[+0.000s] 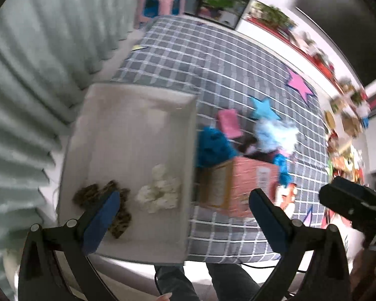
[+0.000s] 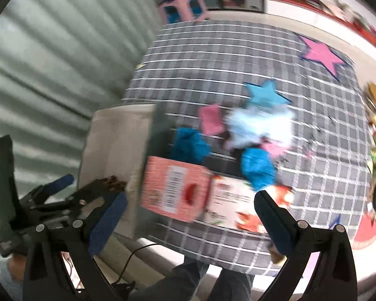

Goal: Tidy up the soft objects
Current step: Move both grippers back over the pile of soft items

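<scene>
Blue-padded, the left gripper gapes wide and empty; just beyond its left finger, inside the white tray, lie a leopard-print scrunchie and a white scrunchie. The right gripper is likewise spread, holding nothing, above a pink carton. Farther ahead of both, teal, pale blue and pink soft pieces lie heaped on the grey checked cloth.

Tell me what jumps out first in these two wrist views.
The grey checked cloth with its pink star and blue star covers the table. At its middle lies a heap of fluffy soft things: teal clumps, a pale blue tuft and a pink piece, behind a pink cardboard box. Left of it, a white tray holds a brown speckled piece and a white fluffy piece.
</scene>
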`<state>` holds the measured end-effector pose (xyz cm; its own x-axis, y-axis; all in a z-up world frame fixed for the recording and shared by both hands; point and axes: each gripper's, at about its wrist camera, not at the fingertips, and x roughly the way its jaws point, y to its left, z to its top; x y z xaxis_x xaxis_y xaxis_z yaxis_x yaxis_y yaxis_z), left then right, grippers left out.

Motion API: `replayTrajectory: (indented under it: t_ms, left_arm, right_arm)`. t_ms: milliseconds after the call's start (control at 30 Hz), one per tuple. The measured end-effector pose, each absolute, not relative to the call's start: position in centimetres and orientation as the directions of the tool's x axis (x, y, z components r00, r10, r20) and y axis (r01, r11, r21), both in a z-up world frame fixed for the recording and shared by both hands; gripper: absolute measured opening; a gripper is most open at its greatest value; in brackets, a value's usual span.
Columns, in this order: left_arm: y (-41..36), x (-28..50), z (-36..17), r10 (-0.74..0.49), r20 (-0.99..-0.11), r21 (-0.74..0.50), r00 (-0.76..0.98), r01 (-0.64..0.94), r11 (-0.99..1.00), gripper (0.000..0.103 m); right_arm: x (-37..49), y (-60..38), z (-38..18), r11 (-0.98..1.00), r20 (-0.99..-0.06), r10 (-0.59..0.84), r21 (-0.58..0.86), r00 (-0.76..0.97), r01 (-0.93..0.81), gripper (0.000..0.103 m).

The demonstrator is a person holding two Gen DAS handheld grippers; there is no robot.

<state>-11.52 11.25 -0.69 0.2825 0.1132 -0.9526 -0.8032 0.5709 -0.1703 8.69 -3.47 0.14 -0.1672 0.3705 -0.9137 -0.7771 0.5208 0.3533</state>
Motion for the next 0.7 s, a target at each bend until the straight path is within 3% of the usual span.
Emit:
replayTrajectory:
  t_ms: [400,700]
  left_arm:
    - [8.1,1.2,-1.1,0.034,-0.968,-0.148,0.248,-0.676,0.722,0.103]
    - [6.2,9.1,-5.0,0.000,-0.991,-0.082,0.130,-0.629,0.773,0.103]
  right_arm:
    - [16.2,-15.9,-7.7,0.768,-0.958,0.250,0.284,-0.139,-0.574,0.103]
    - [15.5,-20.0,-13.3,0.796,-0.959,0.164,0.267,-0.231,-0.544,0.103]
